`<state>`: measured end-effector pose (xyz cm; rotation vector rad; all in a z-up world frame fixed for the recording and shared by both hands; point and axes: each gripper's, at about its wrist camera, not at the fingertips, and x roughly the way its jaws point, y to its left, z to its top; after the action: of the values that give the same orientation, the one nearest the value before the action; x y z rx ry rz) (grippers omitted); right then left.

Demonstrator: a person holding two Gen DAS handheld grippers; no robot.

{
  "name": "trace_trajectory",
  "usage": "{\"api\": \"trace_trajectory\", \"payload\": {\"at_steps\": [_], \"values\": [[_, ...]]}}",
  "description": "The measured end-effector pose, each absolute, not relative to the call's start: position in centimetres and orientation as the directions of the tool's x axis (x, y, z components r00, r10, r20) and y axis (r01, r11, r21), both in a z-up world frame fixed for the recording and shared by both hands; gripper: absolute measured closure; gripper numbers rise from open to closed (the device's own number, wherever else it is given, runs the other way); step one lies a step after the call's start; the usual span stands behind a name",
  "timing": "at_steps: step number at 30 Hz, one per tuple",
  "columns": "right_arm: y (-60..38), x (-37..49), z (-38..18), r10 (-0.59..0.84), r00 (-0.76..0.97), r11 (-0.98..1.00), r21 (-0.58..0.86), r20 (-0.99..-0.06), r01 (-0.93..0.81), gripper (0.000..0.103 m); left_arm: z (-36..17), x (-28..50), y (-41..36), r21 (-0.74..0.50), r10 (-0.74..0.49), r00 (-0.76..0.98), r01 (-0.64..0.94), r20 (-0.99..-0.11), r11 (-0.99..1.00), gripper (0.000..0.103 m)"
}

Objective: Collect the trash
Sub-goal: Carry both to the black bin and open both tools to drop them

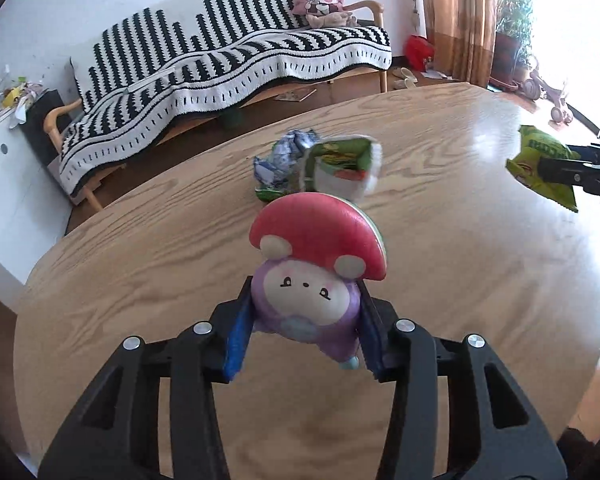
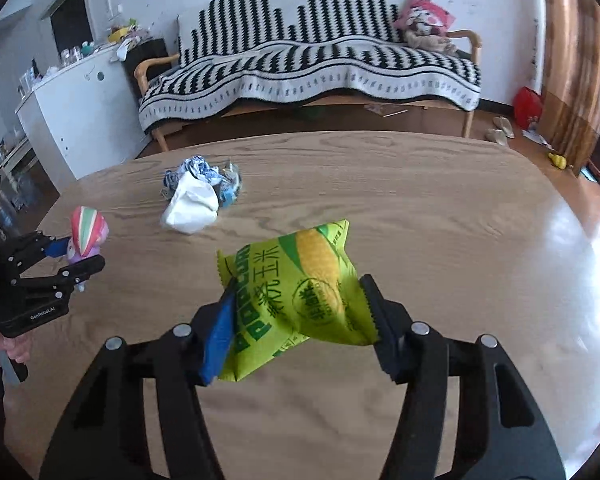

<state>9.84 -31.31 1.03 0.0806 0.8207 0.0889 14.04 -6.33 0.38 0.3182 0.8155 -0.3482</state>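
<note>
Green-yellow popcorn bag (image 2: 300,300), puffed and tilted, clamped between the right gripper's jaws above the worktop. Mushroom-cap toy (image 1: 316,264), red cap, purple body, clamped in the left gripper's jaws. Crumpled blue-white wrapper (image 2: 204,178) and white wad (image 2: 192,208) touching on the worktop.

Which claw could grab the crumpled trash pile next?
Neither right now. The left claw grips the mushroom toy, the right claw grips the green snack bag. The crumpled pile lies nearer the left.

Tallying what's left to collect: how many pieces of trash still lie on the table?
2: a crumpled blue-and-white wrapper and a white cup against it, both mid-table; more may hide behind them.
</note>
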Motion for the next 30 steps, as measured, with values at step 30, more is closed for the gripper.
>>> {"api": "trace_trajectory", "payload": {"at_steps": [30], "values": [[-61.0, -28.5, -5.0, -0.362, 0.513, 0.693, 0.144, -0.778, 0.707, 0.043, -3.8, -10.0, -46.9, -0.116, -0.677, 0.182, 0.922, -0.713, 0.369, 0.057]]}}
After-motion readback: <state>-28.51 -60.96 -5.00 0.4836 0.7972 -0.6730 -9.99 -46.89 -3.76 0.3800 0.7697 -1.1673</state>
